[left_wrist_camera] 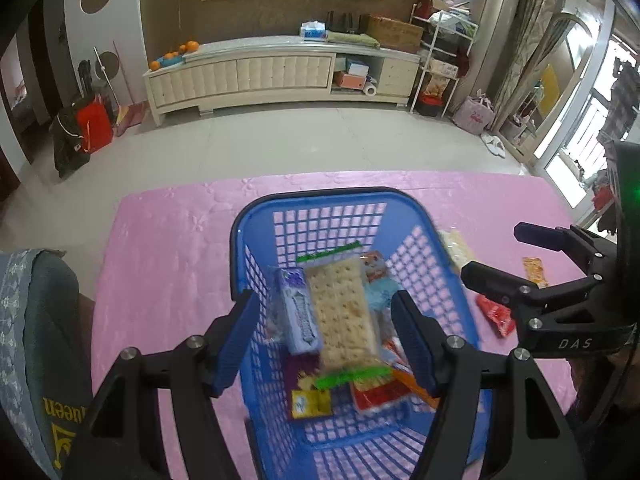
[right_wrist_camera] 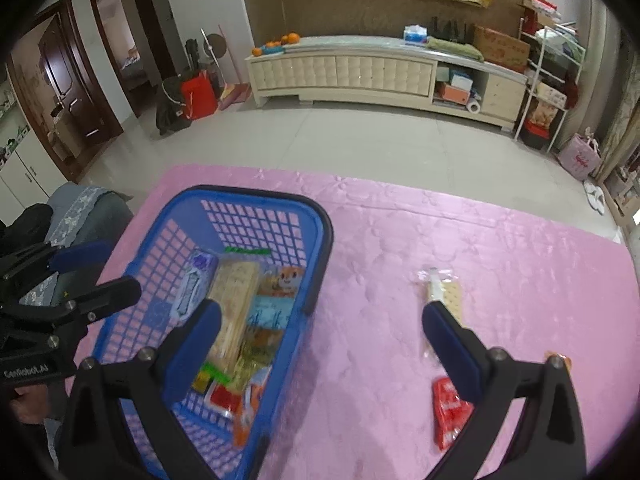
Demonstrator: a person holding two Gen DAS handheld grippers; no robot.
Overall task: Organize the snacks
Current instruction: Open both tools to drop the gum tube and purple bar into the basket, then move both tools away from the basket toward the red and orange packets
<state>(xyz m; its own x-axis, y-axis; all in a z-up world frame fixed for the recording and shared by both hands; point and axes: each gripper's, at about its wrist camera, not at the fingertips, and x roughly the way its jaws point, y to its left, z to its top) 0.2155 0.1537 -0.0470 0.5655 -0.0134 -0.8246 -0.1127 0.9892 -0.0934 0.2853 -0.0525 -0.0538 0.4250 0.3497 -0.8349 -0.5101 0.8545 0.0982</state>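
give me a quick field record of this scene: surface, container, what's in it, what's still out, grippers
surface: pink mat
container: blue basket
in basket: cracker pack, purple packet, other snacks
still on mat: clear cracker packet, red packet, orange packet
left gripper: open over basket, nothing held
right gripper: open, nothing held

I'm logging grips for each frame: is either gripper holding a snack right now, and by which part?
Nothing is held. The left gripper stands open above the cracker pack in the basket; the right gripper is open and empty.
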